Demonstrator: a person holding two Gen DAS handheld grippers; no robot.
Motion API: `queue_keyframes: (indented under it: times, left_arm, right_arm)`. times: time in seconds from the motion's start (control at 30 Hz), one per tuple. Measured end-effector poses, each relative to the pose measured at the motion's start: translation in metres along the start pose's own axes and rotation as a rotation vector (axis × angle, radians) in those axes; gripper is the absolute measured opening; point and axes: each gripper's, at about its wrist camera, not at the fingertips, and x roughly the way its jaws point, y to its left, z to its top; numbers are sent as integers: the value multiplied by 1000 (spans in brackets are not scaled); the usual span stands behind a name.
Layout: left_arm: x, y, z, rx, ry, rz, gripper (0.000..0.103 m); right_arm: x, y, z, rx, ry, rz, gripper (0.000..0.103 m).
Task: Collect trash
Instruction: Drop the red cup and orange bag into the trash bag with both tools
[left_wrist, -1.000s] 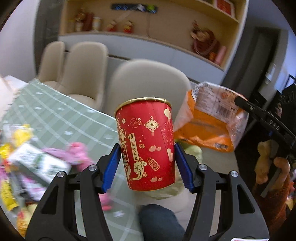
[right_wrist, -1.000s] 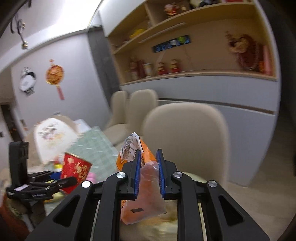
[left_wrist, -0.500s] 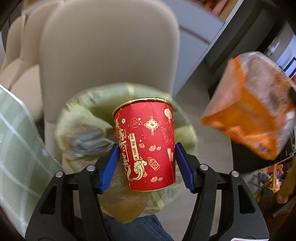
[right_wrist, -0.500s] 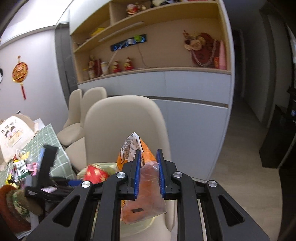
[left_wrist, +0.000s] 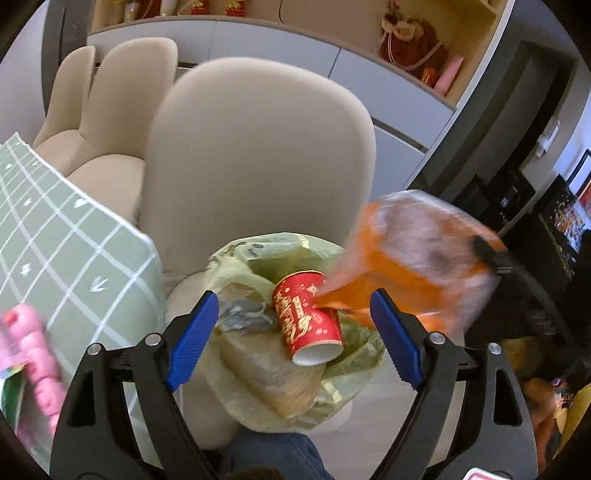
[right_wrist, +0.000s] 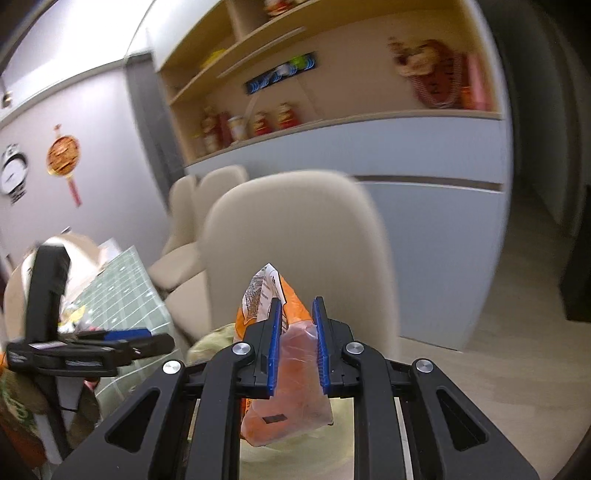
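Over the yellow trash bag (left_wrist: 258, 373) on the beige chair (left_wrist: 258, 155), the left gripper (left_wrist: 295, 332) hangs, jaws opening wide and touching nothing; the red paper cup (left_wrist: 308, 317) lies tipped inside the bag; beside it the right gripper (right_wrist: 297, 343) pinches an orange wrapper (right_wrist: 288, 402).

The left wrist view looks steeply down, close over the yellow trash bag (left_wrist: 258, 254). The right wrist view faces the shelves (right_wrist: 332, 74). Both share the beige chair (left_wrist: 255, 155) and the orange packet (right_wrist: 291, 398).
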Motion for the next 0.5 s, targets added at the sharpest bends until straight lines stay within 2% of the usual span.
queue_keyframes:
  times: [0.07,0.13,0.27,0.5]
  left_arm:
    - [-14,11,-9,-1,-1,-1,80]
    - [-23,18,-16,-3,11,3,80]
    - [-32,30,-25,-23,30,7,80]
    - [-42,54,-34,-47,35,28,80]
  right_arm:
    - [29,15,-10,-27,71,29,17]
    - [69,30,-30,-53,183,40,17]
    - [116,41,-64,-86,320,14,17]
    - [144,21,-88,-78,453,-78,17]
